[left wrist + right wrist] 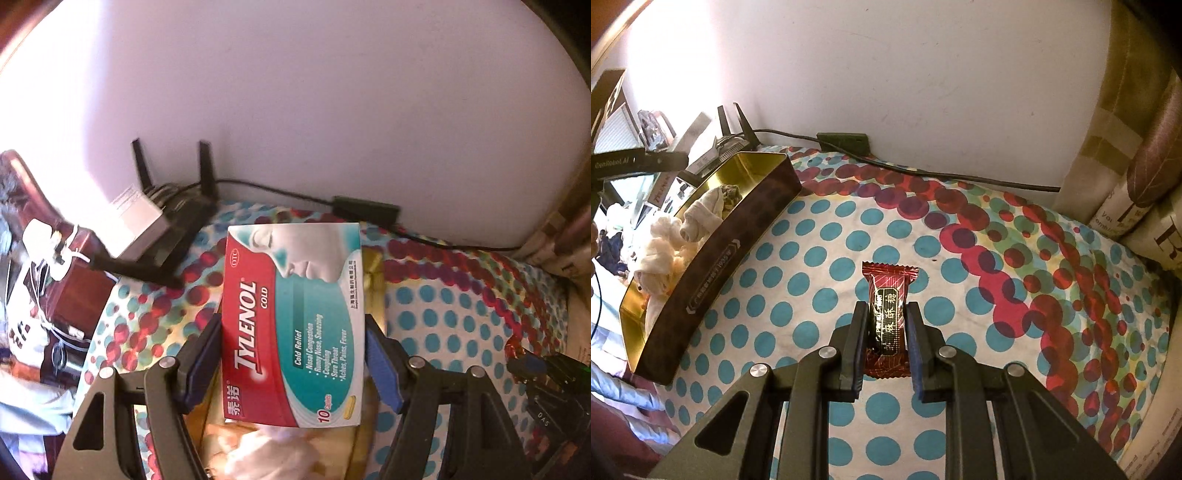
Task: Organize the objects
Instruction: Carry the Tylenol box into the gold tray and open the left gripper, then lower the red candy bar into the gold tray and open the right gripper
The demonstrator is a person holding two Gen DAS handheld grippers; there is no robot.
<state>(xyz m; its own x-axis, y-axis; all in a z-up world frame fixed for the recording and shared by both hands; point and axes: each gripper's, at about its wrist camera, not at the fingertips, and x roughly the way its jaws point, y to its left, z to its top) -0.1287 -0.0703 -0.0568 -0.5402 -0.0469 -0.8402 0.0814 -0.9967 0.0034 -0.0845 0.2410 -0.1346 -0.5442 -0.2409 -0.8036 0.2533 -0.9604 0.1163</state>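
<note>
A Tylenol Cold box (291,325) is clamped by its two long edges between the widely spread jaws of the left gripper (291,354), and it is held in the air above the gold-lined tin (713,236). The right gripper (886,332) is closed narrowly on a dark red wrapped candy (888,325), which is pinched at its sides to the right of the tin, low over the dotted cloth (820,258) (whether it touches the cloth cannot be told). Rolled pale cloths (683,229) are seen lying inside the tin, which rests on the cloth. Behind the tin, against the wall, a black router (184,221) with upright antennas is placed beside a small white box (136,218). Further right of the tin along the wall, a black adapter (844,142) and its cable (960,177) are laid
</note>
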